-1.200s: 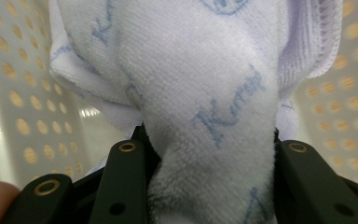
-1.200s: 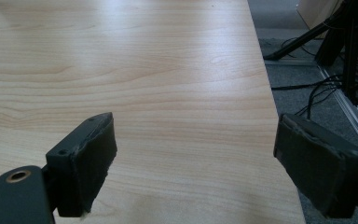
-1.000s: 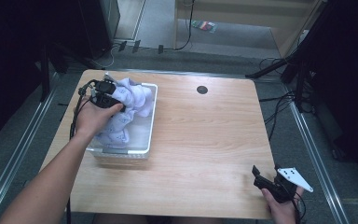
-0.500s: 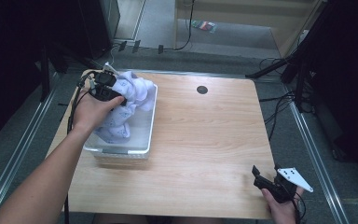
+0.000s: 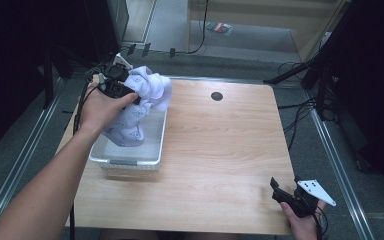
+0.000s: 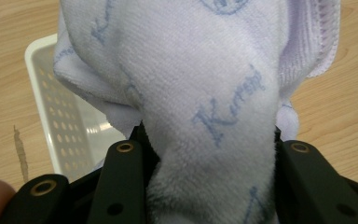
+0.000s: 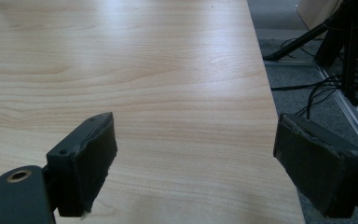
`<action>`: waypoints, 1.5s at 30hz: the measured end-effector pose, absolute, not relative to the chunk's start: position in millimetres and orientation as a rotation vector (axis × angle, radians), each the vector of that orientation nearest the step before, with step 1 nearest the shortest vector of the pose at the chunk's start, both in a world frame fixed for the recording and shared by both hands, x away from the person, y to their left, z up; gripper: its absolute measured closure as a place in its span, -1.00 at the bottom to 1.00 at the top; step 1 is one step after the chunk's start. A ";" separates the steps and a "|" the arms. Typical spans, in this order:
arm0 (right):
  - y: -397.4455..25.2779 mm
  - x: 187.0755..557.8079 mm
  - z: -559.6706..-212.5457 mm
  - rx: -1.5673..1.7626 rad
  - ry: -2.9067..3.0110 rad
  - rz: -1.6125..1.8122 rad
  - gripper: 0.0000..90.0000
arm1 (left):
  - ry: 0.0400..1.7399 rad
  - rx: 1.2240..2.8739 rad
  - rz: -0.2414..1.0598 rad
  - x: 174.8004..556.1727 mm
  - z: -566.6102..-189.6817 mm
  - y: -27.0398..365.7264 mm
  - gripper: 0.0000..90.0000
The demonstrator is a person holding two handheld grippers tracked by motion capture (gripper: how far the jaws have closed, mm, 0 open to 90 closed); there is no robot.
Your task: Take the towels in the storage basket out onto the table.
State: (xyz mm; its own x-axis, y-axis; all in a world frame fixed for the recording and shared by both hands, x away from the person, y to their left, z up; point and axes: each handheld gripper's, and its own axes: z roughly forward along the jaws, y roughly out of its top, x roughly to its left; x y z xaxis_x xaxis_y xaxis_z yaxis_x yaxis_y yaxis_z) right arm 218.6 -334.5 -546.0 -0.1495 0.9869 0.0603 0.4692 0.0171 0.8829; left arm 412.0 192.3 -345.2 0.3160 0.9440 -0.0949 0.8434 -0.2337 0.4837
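Raised since the earlier frames: towel [image 5: 142, 102], now pulled higher out of the basket [image 5: 130, 161] and shifted toward the far left corner of the table [image 5: 220, 150].

Towel: pale lavender terry cloth with blue script lettering and a stitched hem [image 6: 328, 42]. Upper part bunched above the basket's far end; lower end hangs down inside the basket. In the left gripper view the cloth [image 6: 214, 93] fills the gap between the two black jaws and bulges up past them.

Left gripper [image 5: 130, 95]: held in the left hand [image 5: 97, 107], jaws clamped on the towel from both sides, black cable trailing off the table's left edge.

Basket: white plastic, rectangular, perforated wall [image 6: 60, 130], standing on the left half of the table, long side running away from the person. Bare bottom visible near its front end.

Right gripper [image 5: 285, 192]: held in the right hand [image 5: 305, 225] at the near right corner of the table, well apart from basket and towel. Grey three-cornered plate [image 5: 317, 191] on top. In the right gripper view [image 7: 193, 154] the padded jaws stand wide apart, with bare wood between them.

Table: light wood grain, with a round dark hole [image 5: 217, 96] near the far edge.

Surroundings: grey floor, cables [image 5: 300, 107] to the right of the table, metal rails along both sides.
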 end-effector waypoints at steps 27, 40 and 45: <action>-331.7 219.6 -546.2 1.479 1.682 1.055 -0.69 | 1.494 2.168 0.246 419.9 -338.1 114.7 0.32; -331.7 222.0 -546.1 1.509 1.648 1.047 -0.66 | 1.445 2.201 0.195 428.6 -342.2 72.1 0.31; -330.8 223.4 -546.3 1.517 1.641 1.028 -0.65 | 1.416 2.221 0.189 431.4 -342.1 54.6 0.31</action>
State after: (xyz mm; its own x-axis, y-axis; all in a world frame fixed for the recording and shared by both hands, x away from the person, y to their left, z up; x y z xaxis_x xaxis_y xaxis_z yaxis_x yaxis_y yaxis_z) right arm 223.4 -330.8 -546.3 -0.1012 0.9941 0.0379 0.4678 0.0139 0.8837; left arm 431.4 54.6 -342.1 0.4508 0.8809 -0.1445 0.8123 -0.3377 0.4755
